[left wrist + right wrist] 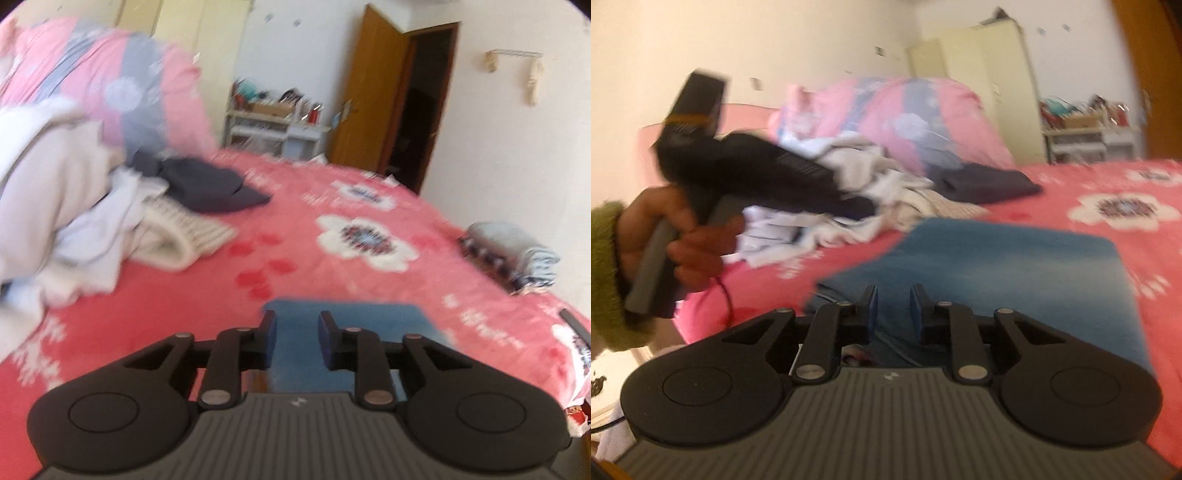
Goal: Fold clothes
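Observation:
A folded blue garment (1015, 266) lies flat on the pink flowered bed (1108, 177), near its front edge; it also shows in the left wrist view (343, 314). My right gripper (893, 306) is open and empty, just above the garment's near edge. My left gripper (296, 334) is open and empty, held over the same blue garment; in the right wrist view its body (768, 173) is held by a hand at the left. A pile of white, cream and dark clothes (110, 206) lies on the bed's left side.
A pink and grey quilt (110, 81) is heaped behind the pile. A folded pale blue item (517, 254) sits at the bed's right edge. A white shelf unit (273, 129), a cream wardrobe (997, 85) and an open wooden door (369, 92) stand behind the bed.

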A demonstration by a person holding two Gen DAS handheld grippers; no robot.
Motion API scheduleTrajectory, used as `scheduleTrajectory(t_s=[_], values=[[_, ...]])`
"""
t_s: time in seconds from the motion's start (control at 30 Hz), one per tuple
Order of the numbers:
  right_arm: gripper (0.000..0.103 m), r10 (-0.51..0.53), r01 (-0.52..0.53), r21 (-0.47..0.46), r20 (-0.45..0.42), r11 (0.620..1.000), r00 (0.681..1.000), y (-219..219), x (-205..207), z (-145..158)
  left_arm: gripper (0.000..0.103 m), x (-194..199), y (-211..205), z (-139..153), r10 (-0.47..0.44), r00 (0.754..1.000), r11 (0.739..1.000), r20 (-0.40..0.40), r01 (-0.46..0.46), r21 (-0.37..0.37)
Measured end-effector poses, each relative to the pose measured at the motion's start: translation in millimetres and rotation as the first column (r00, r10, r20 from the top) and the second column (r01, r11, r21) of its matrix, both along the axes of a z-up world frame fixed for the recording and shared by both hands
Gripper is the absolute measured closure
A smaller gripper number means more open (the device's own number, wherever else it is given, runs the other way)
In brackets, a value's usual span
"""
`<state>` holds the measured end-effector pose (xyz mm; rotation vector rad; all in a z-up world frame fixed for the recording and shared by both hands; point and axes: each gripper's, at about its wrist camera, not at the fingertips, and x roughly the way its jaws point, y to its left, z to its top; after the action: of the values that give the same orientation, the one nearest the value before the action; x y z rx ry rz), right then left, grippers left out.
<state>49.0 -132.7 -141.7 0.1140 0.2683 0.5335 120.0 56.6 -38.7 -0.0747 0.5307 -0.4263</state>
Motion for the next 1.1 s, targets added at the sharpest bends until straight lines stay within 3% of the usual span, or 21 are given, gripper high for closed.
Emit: scheduleTrajectory(t_s=[0.07, 0.23, 0.37, 0.5, 0.67, 0.73, 0.8, 0.9, 1.1], values=[[0.086, -0.014, 0.016, -0.039, 0.038, 0.999, 0.999, 1, -3, 8, 0.073, 6, -18, 4, -0.035, 0.999, 0.999, 0.024, 0.035, -0.005], [0.086, -0.222, 0.224, -0.016, 0.080, 0.974, 0.972, -48, 22, 44, 0.073, 33, -58, -8, -0.064, 0.998, 0.995, 0.026, 0.062, 0.076], [0.085, -0.309, 0.308, -0.039, -0.038, 0.951, 0.950, -81, 76, 46, 0.076, 70, -70, -41, 0.001, 0.998, 0.975, -0.070, 0.015, 0.220], [0.084, -0.281, 0.275, -0.061, -0.296, 0.959, 0.913, -91, 129, 3, 0.076, 88, -55, -53, 0.015, 0.991, 0.985, -0.136, 0.009, 0.174], [0.084, -0.265, 0.268, -0.028, -0.295, 0.963, 0.918, -91, 127, -4, 0.076, 90, -45, -46, 0.007, 0.988, 0.992, -0.156, 0.013, 0.125], [0.084, -0.259, 0.263, -0.026, -0.295, 0.964, 0.920, -92, 125, -1, 0.066, 80, -35, -32, 0.006, 0.990, 0.997, -0.138, 0.005, 0.082], [0.083, -0.255, 0.267, 0.001, -0.298, 0.964, 0.920, -100, 124, 7, 0.056, 60, -20, -14, 0.007, 0.993, 0.999, -0.115, -0.002, 0.039], [0.083, -0.261, 0.277, 0.024, -0.274, 0.960, 0.926, -104, 110, 24, 0.050, 23, 4, 4, 0.021, 0.994, 1.000, -0.111, -0.021, -0.005], [0.080, -0.205, 0.222, 0.066, -0.201, 0.973, 0.958, -88, 79, 55, 0.049, -43, 34, -5, 0.055, 0.985, 0.996, -0.165, -0.066, -0.065]])
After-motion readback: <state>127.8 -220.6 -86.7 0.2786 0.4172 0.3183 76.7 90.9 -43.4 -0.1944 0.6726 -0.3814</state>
